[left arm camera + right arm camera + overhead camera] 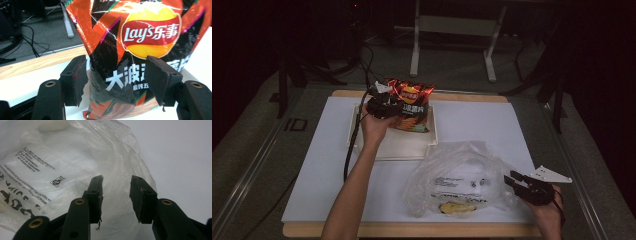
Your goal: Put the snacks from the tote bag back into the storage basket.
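A red and black Lay's chips bag (412, 107) (140, 37) stands upright at the back of a shallow white tray (404, 147). My left gripper (393, 100) (116, 72) is at the bag's left side, jaws spread, with the bag's lower part between them; the pads do not seem to press on it. A crumpled clear plastic bag (457, 175) (62, 157) with printed text lies at the front right, something yellow (457, 208) inside it. My right gripper (509, 178) (117, 185) is at that bag's right edge, jaws apart over the film, gripping nothing.
A white sheet (322, 165) covers the wooden tabletop (412, 230). The left gripper's black cable (349, 150) trails along the tray's left side. Beyond the table's far edge are table legs (414, 50) and floor cables.
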`<action>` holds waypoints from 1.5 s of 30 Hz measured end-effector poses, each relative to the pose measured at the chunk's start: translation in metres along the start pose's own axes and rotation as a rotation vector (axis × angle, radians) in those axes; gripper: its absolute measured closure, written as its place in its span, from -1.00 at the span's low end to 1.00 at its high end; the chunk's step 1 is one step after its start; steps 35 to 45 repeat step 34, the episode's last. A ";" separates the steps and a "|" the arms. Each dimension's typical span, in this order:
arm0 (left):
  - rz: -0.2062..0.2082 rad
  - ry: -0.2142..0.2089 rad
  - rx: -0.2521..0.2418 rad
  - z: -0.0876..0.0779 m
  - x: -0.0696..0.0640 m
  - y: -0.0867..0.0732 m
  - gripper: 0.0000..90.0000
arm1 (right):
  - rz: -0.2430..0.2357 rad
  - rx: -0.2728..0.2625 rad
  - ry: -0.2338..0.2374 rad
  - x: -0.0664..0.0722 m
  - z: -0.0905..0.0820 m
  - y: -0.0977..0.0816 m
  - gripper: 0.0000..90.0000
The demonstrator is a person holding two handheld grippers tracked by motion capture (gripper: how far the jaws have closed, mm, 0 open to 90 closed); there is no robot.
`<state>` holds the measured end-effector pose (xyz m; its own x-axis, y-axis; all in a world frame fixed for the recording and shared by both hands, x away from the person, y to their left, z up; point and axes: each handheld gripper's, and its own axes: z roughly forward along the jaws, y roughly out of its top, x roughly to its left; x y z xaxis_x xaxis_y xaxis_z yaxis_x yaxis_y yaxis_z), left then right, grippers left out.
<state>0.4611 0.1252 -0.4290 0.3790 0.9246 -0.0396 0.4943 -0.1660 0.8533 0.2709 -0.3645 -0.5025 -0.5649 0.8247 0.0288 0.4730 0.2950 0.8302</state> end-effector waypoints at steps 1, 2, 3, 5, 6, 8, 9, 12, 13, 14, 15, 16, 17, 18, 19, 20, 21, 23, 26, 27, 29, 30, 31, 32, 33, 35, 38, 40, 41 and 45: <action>0.000 0.000 0.000 0.000 0.000 0.000 -0.21 | 0.000 0.000 0.000 0.000 0.000 0.000 0.39; 0.006 -0.002 -0.005 -0.004 0.001 0.000 -0.21 | 0.000 0.000 0.000 0.000 0.000 0.000 0.39; 0.006 -0.002 -0.005 -0.004 0.001 0.000 -0.21 | 0.000 0.000 0.000 0.000 0.000 0.000 0.39; 0.009 -0.004 -0.009 -0.008 0.001 0.000 -0.19 | 0.001 0.001 -0.001 0.000 0.000 0.000 0.39; 0.010 -0.007 -0.005 -0.013 0.002 -0.001 -0.16 | -0.001 0.000 0.000 0.000 0.000 0.000 0.39; 0.018 -0.005 -0.008 -0.017 0.001 -0.002 -0.12 | -0.001 -0.003 -0.001 0.000 0.000 0.000 0.39; 0.018 -0.005 -0.008 -0.017 0.001 -0.002 -0.11 | -0.001 -0.003 -0.001 0.000 0.000 0.000 0.39; 0.035 -0.022 -0.005 -0.025 -0.001 -0.006 -0.05 | 0.003 -0.007 -0.002 -0.001 -0.001 0.000 0.39; 0.035 -0.022 -0.005 -0.025 -0.001 -0.006 -0.04 | 0.003 -0.007 -0.002 -0.001 -0.001 0.000 0.39; 0.047 -0.028 0.002 -0.027 -0.002 -0.007 -0.04 | 0.003 -0.006 -0.002 -0.001 -0.002 0.000 0.39; 0.055 -0.032 0.005 -0.029 -0.002 -0.007 -0.03 | 0.002 -0.006 -0.003 0.000 -0.002 0.000 0.39; 0.084 -0.046 0.003 -0.033 -0.005 -0.009 -0.03 | 0.002 -0.007 -0.002 0.000 -0.002 0.000 0.39; 0.084 -0.046 0.003 -0.033 -0.005 -0.009 -0.03 | 0.002 -0.007 -0.002 0.000 -0.002 0.000 0.39; 0.101 -0.058 0.003 -0.036 -0.009 -0.010 -0.03 | 0.002 -0.006 -0.003 0.000 -0.002 0.001 0.39; 0.101 -0.058 0.003 -0.036 -0.009 -0.010 -0.03 | 0.002 -0.006 -0.003 0.000 -0.002 0.001 0.39; 0.106 -0.062 -0.001 -0.037 -0.010 -0.011 -0.03 | 0.002 -0.007 -0.002 0.000 -0.002 0.000 0.39; 0.113 -0.067 0.002 -0.039 -0.011 -0.011 -0.03 | 0.002 -0.007 -0.002 0.000 -0.002 0.000 0.39; 0.117 -0.070 0.003 -0.040 -0.013 -0.013 -0.03 | 0.003 -0.006 -0.003 -0.001 -0.002 0.000 0.39; 0.132 -0.075 0.012 -0.042 -0.014 -0.014 -0.03 | 0.004 -0.008 -0.004 -0.001 -0.003 0.000 0.39; 0.136 -0.074 0.012 -0.043 -0.015 -0.014 -0.03 | 0.004 -0.008 -0.004 -0.001 -0.003 0.000 0.39; 0.141 -0.079 0.015 -0.044 -0.015 -0.014 -0.03 | 0.004 -0.008 -0.004 -0.001 -0.003 0.000 0.39; 0.148 -0.080 0.017 -0.045 -0.015 -0.015 -0.03 | 0.005 -0.008 -0.004 -0.001 -0.003 0.000 0.39; 0.148 -0.080 0.017 -0.045 -0.015 -0.015 -0.03 | 0.005 -0.008 -0.004 -0.001 -0.003 0.000 0.39; 0.155 -0.079 0.020 -0.046 -0.016 -0.015 -0.03 | 0.004 -0.009 -0.003 -0.001 -0.003 0.000 0.39; 0.158 -0.078 0.023 -0.046 -0.016 -0.015 -0.03 | 0.003 -0.008 -0.003 -0.001 -0.003 0.000 0.39; 0.160 -0.078 0.024 -0.046 -0.017 -0.016 -0.03 | 0.003 -0.008 -0.003 -0.002 -0.003 0.000 0.39; 0.160 -0.078 0.024 -0.046 -0.017 -0.016 -0.03 | 0.003 -0.008 -0.003 -0.002 -0.003 0.000 0.39; 0.160 -0.078 0.024 -0.046 -0.017 -0.016 -0.03 | 0.003 -0.008 -0.003 -0.002 -0.003 0.000 0.39; 0.160 -0.078 0.024 -0.046 -0.017 -0.016 -0.03 | 0.003 -0.008 -0.003 -0.002 -0.003 0.000 0.39; 0.160 -0.078 0.024 -0.046 -0.017 -0.016 -0.03 | 0.003 -0.008 -0.003 -0.002 -0.003 0.000 0.39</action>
